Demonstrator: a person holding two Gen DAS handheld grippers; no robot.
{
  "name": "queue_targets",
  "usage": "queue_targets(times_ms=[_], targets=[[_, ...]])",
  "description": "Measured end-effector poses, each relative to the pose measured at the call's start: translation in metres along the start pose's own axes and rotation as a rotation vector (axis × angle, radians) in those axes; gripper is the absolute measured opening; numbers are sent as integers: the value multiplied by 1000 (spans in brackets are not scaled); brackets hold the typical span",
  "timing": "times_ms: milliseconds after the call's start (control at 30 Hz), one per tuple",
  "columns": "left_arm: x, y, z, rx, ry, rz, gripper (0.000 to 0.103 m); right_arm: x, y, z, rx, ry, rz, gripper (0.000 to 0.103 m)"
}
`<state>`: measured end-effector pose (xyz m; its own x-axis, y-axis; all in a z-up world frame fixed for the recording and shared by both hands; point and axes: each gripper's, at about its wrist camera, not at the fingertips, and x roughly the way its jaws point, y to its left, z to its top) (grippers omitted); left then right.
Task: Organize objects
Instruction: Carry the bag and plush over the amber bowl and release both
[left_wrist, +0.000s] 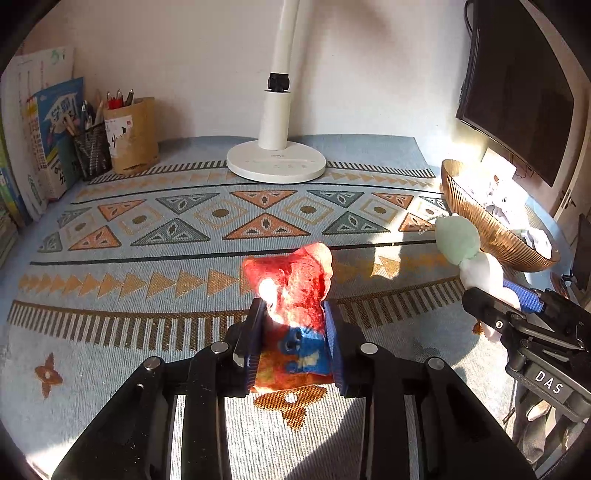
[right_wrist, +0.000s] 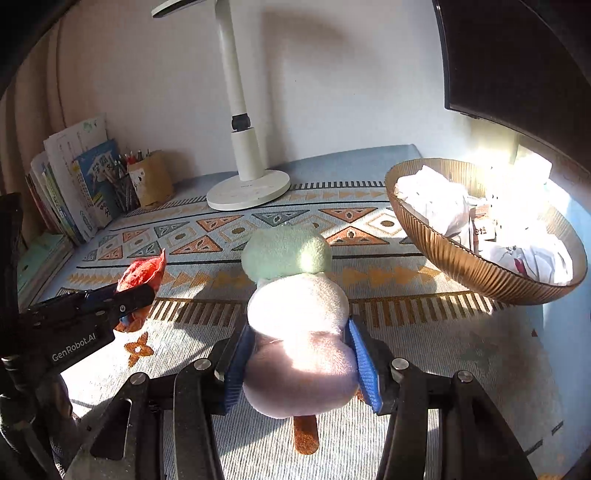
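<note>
Left wrist view: my left claw (left_wrist: 293, 325) is clenched on a red-and-blue felt toy (left_wrist: 293, 295), held above the patterned cloth of the worktop (left_wrist: 147, 236). It looks light and squashy, so gripping its lower body suits it.

Right wrist view: my right claw (right_wrist: 299, 363) grasps a plush of stacked green, white and pink balls (right_wrist: 295, 314) round its pink end, soft and light, near the ribbed amber bowl (right_wrist: 461, 266) of crumpled paper.

wall: plain white, 12 o'clock | surface: blue patterned cloth (left_wrist: 147, 236) | white desk lamp (left_wrist: 276, 162) at 12 | books (left_wrist: 44, 147), pen holders (left_wrist: 122, 140) at 10 | dark monitor (left_wrist: 517, 103) at 2 | hard sunlight from 3
</note>
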<state>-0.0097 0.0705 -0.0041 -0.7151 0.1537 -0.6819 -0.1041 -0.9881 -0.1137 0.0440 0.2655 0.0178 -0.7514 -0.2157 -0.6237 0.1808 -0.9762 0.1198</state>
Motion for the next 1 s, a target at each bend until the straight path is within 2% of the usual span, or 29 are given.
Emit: queue_targets(times_ms=[100,200,333,433,500,600,633,667,700,733,767,800,900,1000], targets=[[-16,-19,14,11,-38,-68,28,-28,-26,8,83,-41,7,50],[-32,-54,41,60,-98,-156,28,-73,-67,42,193,-168,-18,50],[-41,-111,86,128,-145,-294,28,-114,-126,87,317,-285,-136,50],[-33,-152,118,165,-169,-373,28,-116,-162,112,346,-293,-247,50],[-22,-177,134,191,-178,-398,28,-103,-182,124,350,-259,-292,50],[5,-208,149,219,-168,-402,28,-78,-204,133,347,-217,-303,54],[15,-216,151,225,-165,-397,29,-68,-213,135,348,-193,-296,62],[24,-222,152,224,-170,-392,32,-58,-221,135,355,-175,-294,68],[32,-227,152,224,-177,-392,37,-53,-230,132,365,-163,-294,68],[41,-232,150,227,-174,-384,53,-49,-237,129,373,-148,-294,68],[48,-234,150,229,-158,-371,75,-44,-241,127,381,-128,-292,68],[53,-234,150,228,-146,-374,81,-42,-244,123,388,-113,-286,68],[48,-222,147,210,-152,-381,82,-48,-235,114,380,-119,-261,68],[27,-198,146,178,-170,-374,82,-57,-213,112,350,-131,-246,68]])
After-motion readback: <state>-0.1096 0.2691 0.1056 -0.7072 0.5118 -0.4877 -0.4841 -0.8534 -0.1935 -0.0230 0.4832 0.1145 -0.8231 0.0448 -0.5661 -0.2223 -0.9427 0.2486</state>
